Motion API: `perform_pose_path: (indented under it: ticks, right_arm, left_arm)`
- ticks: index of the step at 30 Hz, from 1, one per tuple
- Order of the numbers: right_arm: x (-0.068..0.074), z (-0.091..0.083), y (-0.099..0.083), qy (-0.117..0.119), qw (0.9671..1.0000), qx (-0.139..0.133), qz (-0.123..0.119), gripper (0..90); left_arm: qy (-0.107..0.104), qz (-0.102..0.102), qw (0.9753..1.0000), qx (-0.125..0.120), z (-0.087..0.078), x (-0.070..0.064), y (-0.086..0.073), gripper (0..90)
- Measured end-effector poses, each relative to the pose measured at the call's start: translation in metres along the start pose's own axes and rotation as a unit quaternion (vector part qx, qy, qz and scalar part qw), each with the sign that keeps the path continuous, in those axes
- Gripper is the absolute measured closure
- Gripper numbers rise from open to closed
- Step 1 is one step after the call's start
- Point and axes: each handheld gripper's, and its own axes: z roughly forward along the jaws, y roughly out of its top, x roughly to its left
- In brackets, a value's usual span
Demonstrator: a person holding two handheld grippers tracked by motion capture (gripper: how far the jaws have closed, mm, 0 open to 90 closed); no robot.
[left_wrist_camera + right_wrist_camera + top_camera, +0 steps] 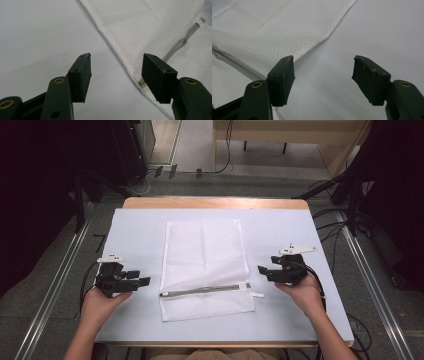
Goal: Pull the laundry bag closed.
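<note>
White mesh laundry bag [202, 267] flat at centre of pale table cover [135, 227], long axis running away from the person, grey zipper [205, 290] crossing it near the near end, white pull tab [257, 295] sticking out past the right edge. Left gripper [141, 278] just beside bag's left edge, level with the zipper's left end; right gripper [262, 270] just beside right edge, near the tab. Both released: jaws spread wide, nothing between pads in left gripper view [115, 72] or right gripper view [322, 75]. No contact with fabric yet. Judged progress: start or approach only — bag lying smooth, unfolded, ungripped, zipper apparently closed along its length; all actual handling (grab, unzip or fold — can't tell which) still to do. Left gripper view: bag hem [117, 57] running diagonally under right jaw, zipper's metal end [142, 83] just at that jaw's pad, so short move inward to reach it. Right gripper view: bag edge [329, 35] off to the left jaw's side, zipper strip [234, 62] behind it, bare cover under the gap. Room: wide bare cover on both flanks and beyond the far end of the bag, narrower strip at near edge. Table edges well apart from both grippers; wooden rim [215, 202] visible at far side. Thin mesh lying flat — likely hard to pinch without scraping the cover; zipper ends and tab look like the better grab points.
</note>
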Motion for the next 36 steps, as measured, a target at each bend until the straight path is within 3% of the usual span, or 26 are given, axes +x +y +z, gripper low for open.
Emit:
perform_pose_path:
  ticks: [3,9,25,29,36]
  right_arm:
    - [0.0007,-0.0004,0.0001,-0.001,1.0,0.0,0.002,37.7]
    - [0.0013,-0.0011,-0.0002,-0.003,1.0,0.003,0.003,39.4]
    - [0.0042,0.001,-0.0007,0.002,0.9999,0.016,0.001,42.4]
    - [0.0042,0.0028,-0.0013,0.008,0.9995,0.03,0.007,44.2]
    - [0.0064,0.0039,-0.0013,0.01,0.9993,0.036,-0.002,44.3]
  left_arm:
    - [-0.004,-0.009,0.9999,-0.006,-0.0011,0.0025,-0.0002,42.5]
    - [-0.017,-0.008,0.9998,0.001,0.0009,0.0023,-0.0016,42.6]
    - [-0.02,-0.009,0.9998,0.003,0.0008,0.0036,-0.0028,41.2]
    - [-0.019,-0.008,0.9998,0.005,0.0007,0.0043,-0.0032,41.2]
    - [-0.024,-0.013,0.9996,0.008,0.001,0.0043,-0.003,41.2]
